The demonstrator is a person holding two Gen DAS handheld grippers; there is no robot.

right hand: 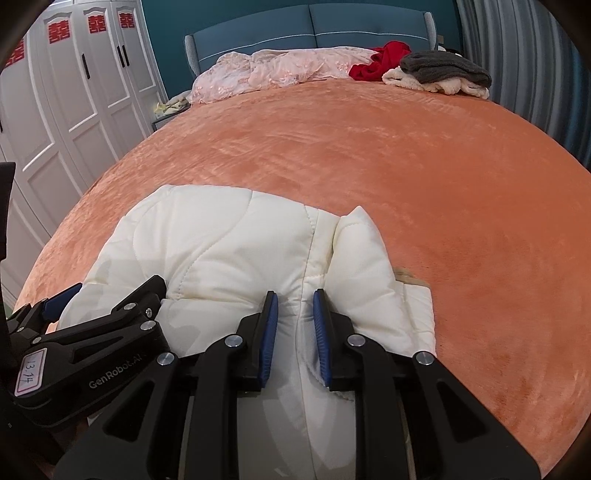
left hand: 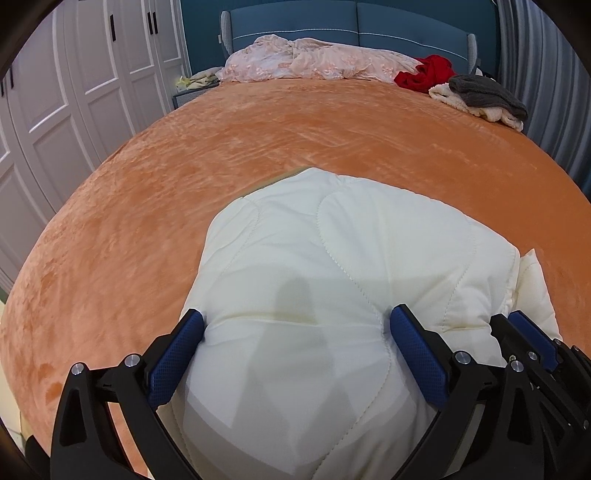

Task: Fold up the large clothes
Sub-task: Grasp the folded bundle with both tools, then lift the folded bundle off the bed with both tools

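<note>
A cream quilted padded garment (left hand: 332,258) lies folded in a thick bundle on the orange bedspread (left hand: 258,140), at the near edge. My left gripper (left hand: 295,332) has its jaws wide apart around the bulky near end of the bundle, its blue pads pressing into both sides. My right gripper (right hand: 294,314) is closed on a fold of the same garment (right hand: 221,240), beside a folded flap (right hand: 362,251). In the left wrist view the right gripper (left hand: 532,339) sits at the bundle's right edge. In the right wrist view the left gripper (right hand: 103,306) sits at the left.
At the head of the bed lie a pink floral quilt (left hand: 306,61), a red garment (left hand: 424,72) and a grey and cream pile (left hand: 484,98). White wardrobe doors (left hand: 74,92) stand left. A blue headboard (left hand: 351,22) is behind.
</note>
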